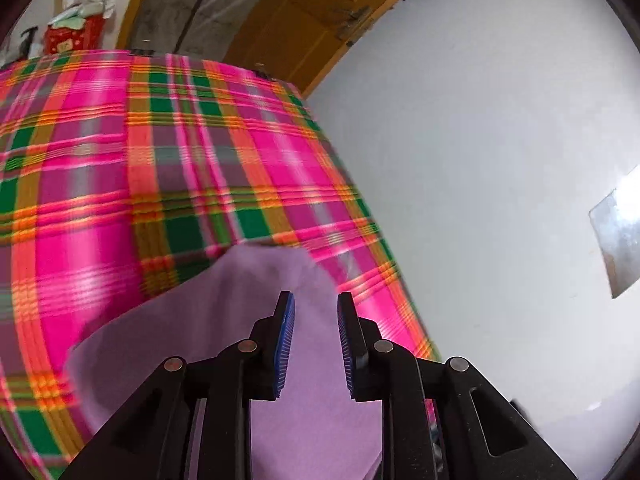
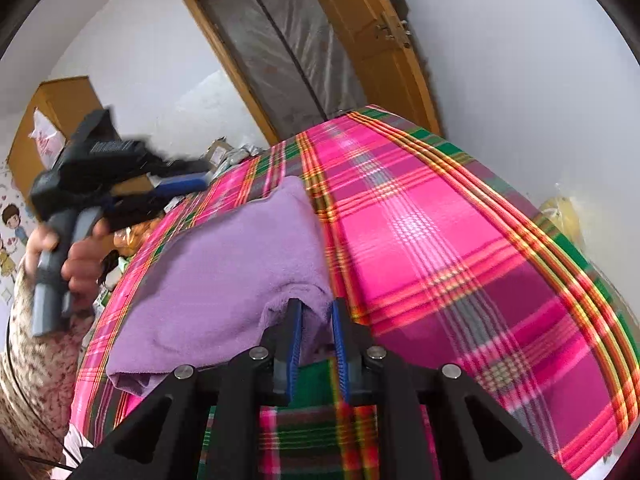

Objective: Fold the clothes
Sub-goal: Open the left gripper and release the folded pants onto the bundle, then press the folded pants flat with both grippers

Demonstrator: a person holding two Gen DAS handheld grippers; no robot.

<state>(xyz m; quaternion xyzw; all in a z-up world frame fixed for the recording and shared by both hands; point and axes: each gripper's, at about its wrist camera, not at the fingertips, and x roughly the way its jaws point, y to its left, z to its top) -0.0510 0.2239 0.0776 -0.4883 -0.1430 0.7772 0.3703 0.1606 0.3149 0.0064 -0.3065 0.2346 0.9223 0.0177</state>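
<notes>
A lilac fleece garment [image 2: 224, 276] lies folded on a pink, green and orange plaid bedspread [image 2: 460, 248]. My right gripper [image 2: 316, 308] is open, its blue pads at the garment's near right corner, with a fold of cloth bunched between them but not pinched. My left gripper [image 1: 316, 304] is open above the lilac garment [image 1: 224, 344], with cloth showing between the pads below. In the right wrist view the left gripper [image 2: 200, 184] is lifted in a hand at the left, off the cloth.
A wooden door frame [image 2: 208, 40] with plastic sheeting and an open door [image 2: 384, 40] stand behind the bed. A white wall [image 1: 480, 160] borders the bed's right side. Clutter and a wooden cabinet [image 2: 60, 112] sit at the left.
</notes>
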